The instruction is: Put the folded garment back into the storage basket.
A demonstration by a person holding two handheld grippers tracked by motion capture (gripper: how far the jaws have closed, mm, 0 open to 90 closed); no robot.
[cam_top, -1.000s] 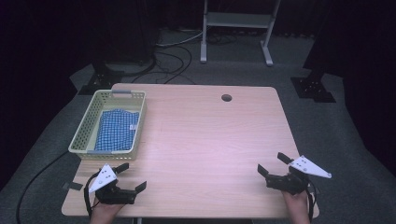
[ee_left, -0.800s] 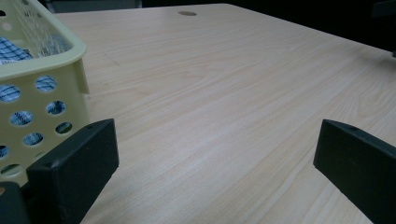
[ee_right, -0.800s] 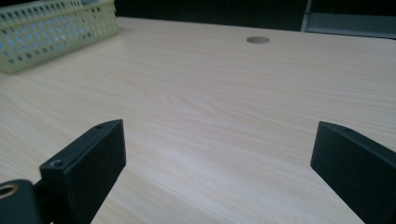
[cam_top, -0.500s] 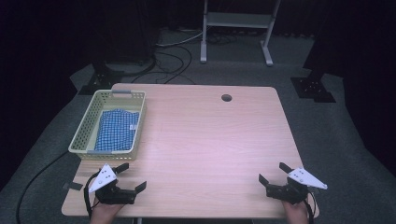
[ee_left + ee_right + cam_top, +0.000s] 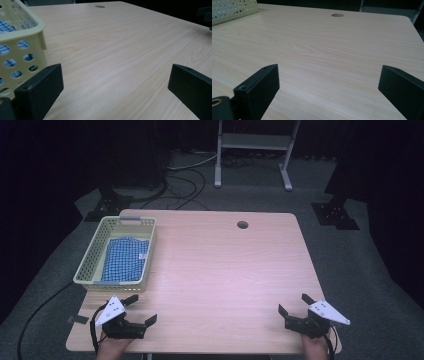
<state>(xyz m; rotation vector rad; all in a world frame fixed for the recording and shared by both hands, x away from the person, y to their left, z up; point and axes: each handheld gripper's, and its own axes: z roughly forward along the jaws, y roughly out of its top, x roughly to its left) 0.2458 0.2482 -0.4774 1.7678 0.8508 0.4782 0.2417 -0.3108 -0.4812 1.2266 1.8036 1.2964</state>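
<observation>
A pale yellow perforated basket [image 5: 92, 256] stands at the table's left side, and a folded blue checked cloth [image 5: 125, 258] lies inside it. My left gripper [image 5: 142, 309] rests open at the front left edge of the table, just in front of the basket, with nothing between its jaws. In the left gripper view the basket's wall [image 5: 22, 45] stands close on the left with the cloth [image 5: 5, 25] showing through and over it. My right gripper [image 5: 294, 304] rests open at the front right edge, holding nothing.
The light wooden table [image 5: 220, 270] has a round cable hole [image 5: 242, 225] near its back edge. Beyond the table stand a white metal frame [image 5: 252, 145], dark stand bases [image 5: 334, 215] and cables on grey carpet.
The right gripper has drawn back a little toward the front edge of the table. The left gripper has stayed in place.
</observation>
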